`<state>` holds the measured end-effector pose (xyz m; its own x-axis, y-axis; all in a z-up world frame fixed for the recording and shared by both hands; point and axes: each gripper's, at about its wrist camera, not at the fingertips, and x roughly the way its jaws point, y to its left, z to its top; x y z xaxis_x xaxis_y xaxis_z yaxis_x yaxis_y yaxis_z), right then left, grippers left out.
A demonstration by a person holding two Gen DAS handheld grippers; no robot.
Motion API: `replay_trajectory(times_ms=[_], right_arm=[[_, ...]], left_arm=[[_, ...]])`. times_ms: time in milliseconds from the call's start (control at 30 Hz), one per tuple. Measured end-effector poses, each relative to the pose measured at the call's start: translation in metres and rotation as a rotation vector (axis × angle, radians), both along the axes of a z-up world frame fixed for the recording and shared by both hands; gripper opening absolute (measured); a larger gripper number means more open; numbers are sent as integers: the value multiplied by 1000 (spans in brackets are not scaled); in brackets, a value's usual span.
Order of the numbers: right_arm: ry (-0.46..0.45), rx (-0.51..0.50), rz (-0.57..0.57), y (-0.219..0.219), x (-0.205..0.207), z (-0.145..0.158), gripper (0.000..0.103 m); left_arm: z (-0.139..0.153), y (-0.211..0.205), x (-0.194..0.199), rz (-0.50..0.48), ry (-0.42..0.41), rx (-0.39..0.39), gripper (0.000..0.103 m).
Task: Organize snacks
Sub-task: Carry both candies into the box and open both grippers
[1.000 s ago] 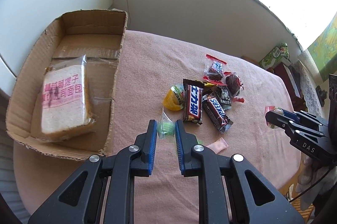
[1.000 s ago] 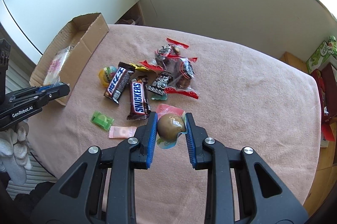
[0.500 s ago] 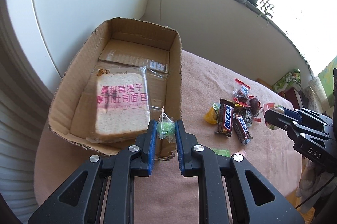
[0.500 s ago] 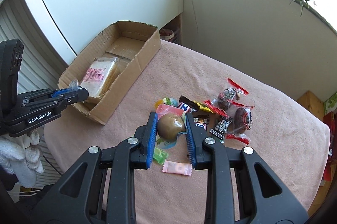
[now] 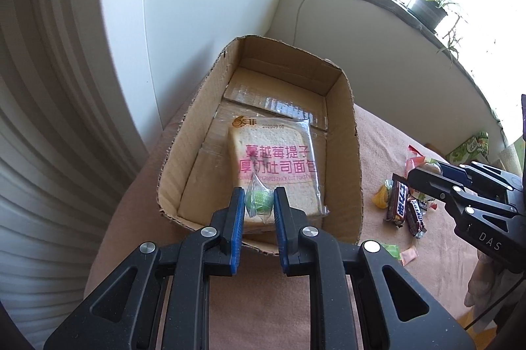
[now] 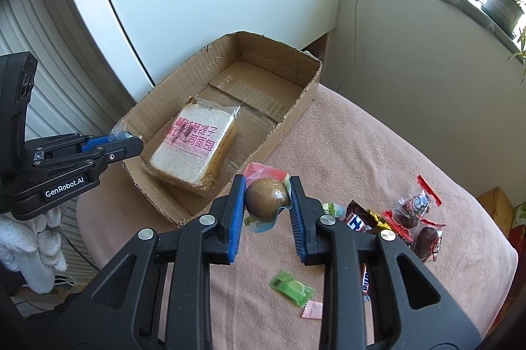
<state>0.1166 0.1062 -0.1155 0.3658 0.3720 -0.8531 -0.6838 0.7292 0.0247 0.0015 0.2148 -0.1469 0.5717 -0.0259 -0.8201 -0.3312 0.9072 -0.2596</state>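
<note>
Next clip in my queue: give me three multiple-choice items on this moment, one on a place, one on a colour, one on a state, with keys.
1. Where does the bagged toast bread lie?
A. inside the cardboard box
B. on the pink tablecloth beside the box
C. on the windowsill

2. What colour is the small wrapped candy held by the left gripper?
A. red
B. green
C. yellow

3. What is the state of the right gripper?
A. open and empty
B. shut with nothing in it
C. shut on a packaged brown egg

Key:
1 A, the loaf rests on the box floor between its walls in both views.
2 B, green shows through the clear wrapper between the blue jaws.
3 C, the jaws press on both sides of the brown egg, above the tablecloth.
</note>
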Motion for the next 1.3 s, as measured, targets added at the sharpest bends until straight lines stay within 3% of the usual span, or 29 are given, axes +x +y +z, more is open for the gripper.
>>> replay_trajectory(times_ms=[700, 767, 800, 833, 867, 933, 1300], right_arm=[[83, -15, 54, 57, 17, -29, 27], [86, -8, 59, 58, 16, -28, 27], [84, -6, 63, 58, 15, -27, 29], [78, -7, 63, 57, 15, -26, 39], [71, -6, 62, 56, 14, -24, 53], [59, 13, 59, 52, 14, -19, 59], [56, 46, -17, -1, 19, 7, 59]], left_arm=[[-10, 14, 6, 1, 21, 8, 17], [-9, 14, 6, -4, 21, 15, 24], [-8, 13, 6, -3, 21, 23, 34], [-7, 13, 7, 0, 22, 30, 48], [-7, 13, 7, 2, 22, 31, 55], [-5, 14, 7, 9, 16, 34, 57], [11, -4, 2, -16, -8, 26, 57]])
